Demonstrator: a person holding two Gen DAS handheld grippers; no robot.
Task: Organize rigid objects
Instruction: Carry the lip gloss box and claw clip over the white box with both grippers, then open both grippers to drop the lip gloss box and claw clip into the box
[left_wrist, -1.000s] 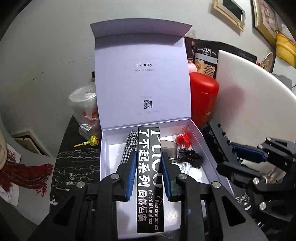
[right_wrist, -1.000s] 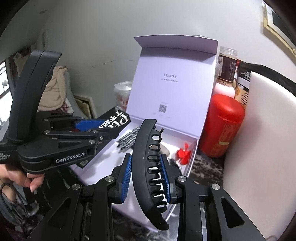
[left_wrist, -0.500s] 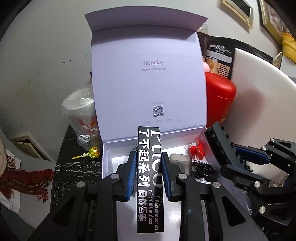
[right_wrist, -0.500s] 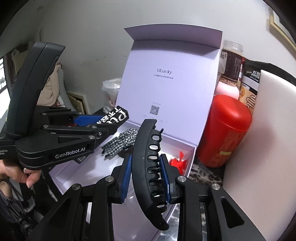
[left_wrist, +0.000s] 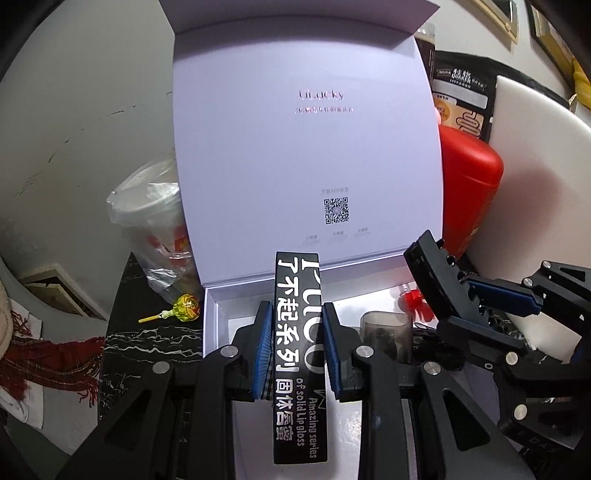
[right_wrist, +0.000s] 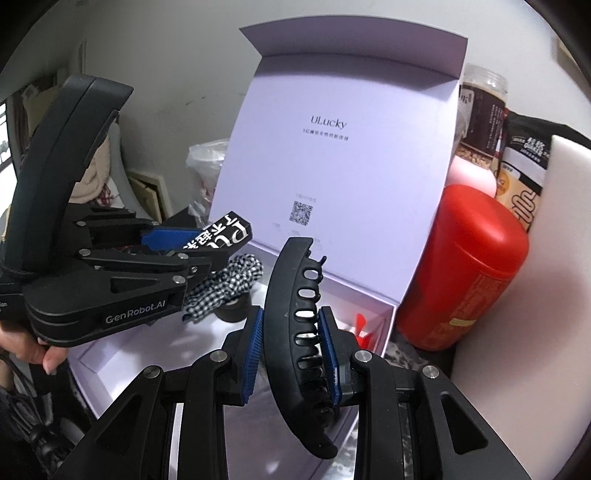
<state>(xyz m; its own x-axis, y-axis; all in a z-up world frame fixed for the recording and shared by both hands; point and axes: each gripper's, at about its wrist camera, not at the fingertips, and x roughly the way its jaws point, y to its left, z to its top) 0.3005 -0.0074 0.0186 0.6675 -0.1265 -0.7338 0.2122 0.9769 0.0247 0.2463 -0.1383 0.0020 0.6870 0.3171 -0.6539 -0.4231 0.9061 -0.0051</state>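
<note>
My left gripper (left_wrist: 297, 314) is shut on a long black lip gloss box (left_wrist: 298, 354) with white lettering, held over the left half of the open white gift box (left_wrist: 210, 317). The lid (left_wrist: 303, 147) stands upright behind. My right gripper (right_wrist: 291, 317) is shut on a black curved hair claw clip (right_wrist: 295, 314), hanging above the box's near right part. In the right wrist view the left gripper (right_wrist: 207, 243) with the lip gloss box (right_wrist: 221, 236) sits to the left. Inside lie a checkered cloth item (right_wrist: 229, 280), a red piece (left_wrist: 413, 299) and a smoky clear container (left_wrist: 384, 325).
A red canister (left_wrist: 469, 192) stands right of the box, with a white board (left_wrist: 535, 184) beside it. A bagged plastic cup (left_wrist: 155, 229) and a lollipop (left_wrist: 184, 306) sit left on the dark marble table (left_wrist: 122, 343). Jars and a black pouch (right_wrist: 524, 173) stand behind. A person's hand (right_wrist: 37, 350) holds the left gripper.
Both grippers have moved forward and down toward the open box, so the lid looms larger. Each keeps its hold on its object.
</note>
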